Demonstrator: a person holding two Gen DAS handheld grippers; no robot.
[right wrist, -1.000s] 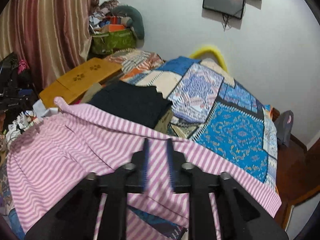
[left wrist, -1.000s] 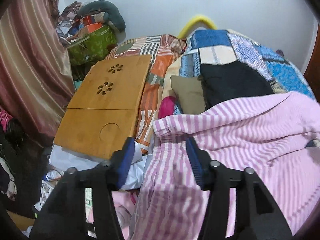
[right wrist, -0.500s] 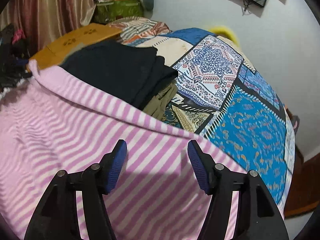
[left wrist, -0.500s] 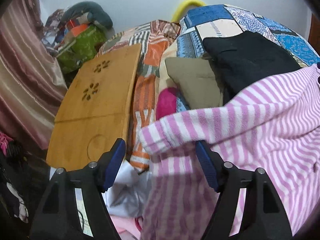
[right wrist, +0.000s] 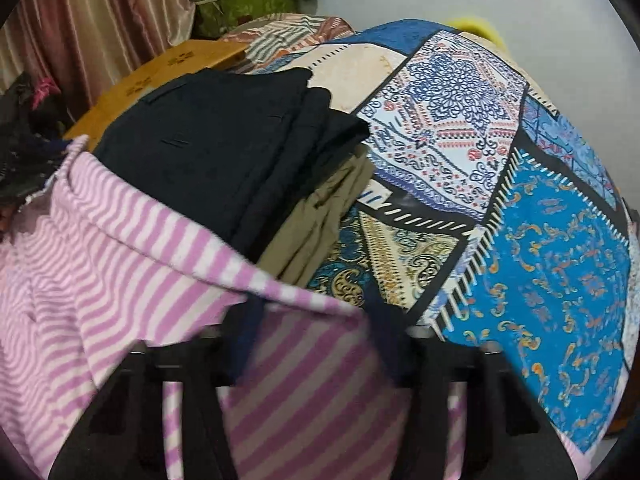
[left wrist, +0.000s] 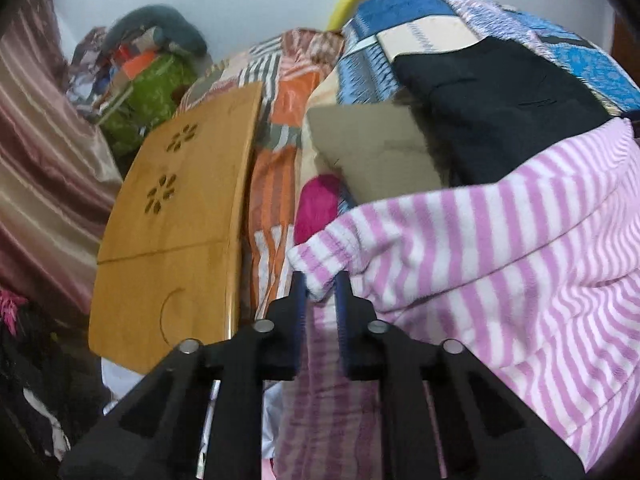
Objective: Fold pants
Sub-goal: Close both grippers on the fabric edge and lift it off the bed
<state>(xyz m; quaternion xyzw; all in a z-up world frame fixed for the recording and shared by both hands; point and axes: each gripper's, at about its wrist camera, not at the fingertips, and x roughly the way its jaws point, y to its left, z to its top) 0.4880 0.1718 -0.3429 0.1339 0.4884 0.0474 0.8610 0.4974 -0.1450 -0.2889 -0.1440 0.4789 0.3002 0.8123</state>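
Pink-and-white striped pants (left wrist: 480,280) lie spread on the bed, with their upper hem nearest both cameras. My left gripper (left wrist: 320,285) is closing, and its blue pads pinch the left corner of that hem. In the right wrist view the same pants (right wrist: 120,260) fill the lower left. My right gripper (right wrist: 316,314) is blurred and its jaws are closing. They still stand apart, with the hem's right end between them and clear of the pads.
Folded black pants (right wrist: 224,152) sit on an olive folded garment (right wrist: 320,232) just beyond the hem, on the patchwork bedspread (right wrist: 560,260). A wooden lap table (left wrist: 180,220) lies to the left, with a green bag (left wrist: 156,92) and a curtain (left wrist: 40,160) behind it.
Both grippers came down and forward onto the striped pants. The left jaws widened, then closed on the hem corner. The right jaws widened around the hem and are narrowing.
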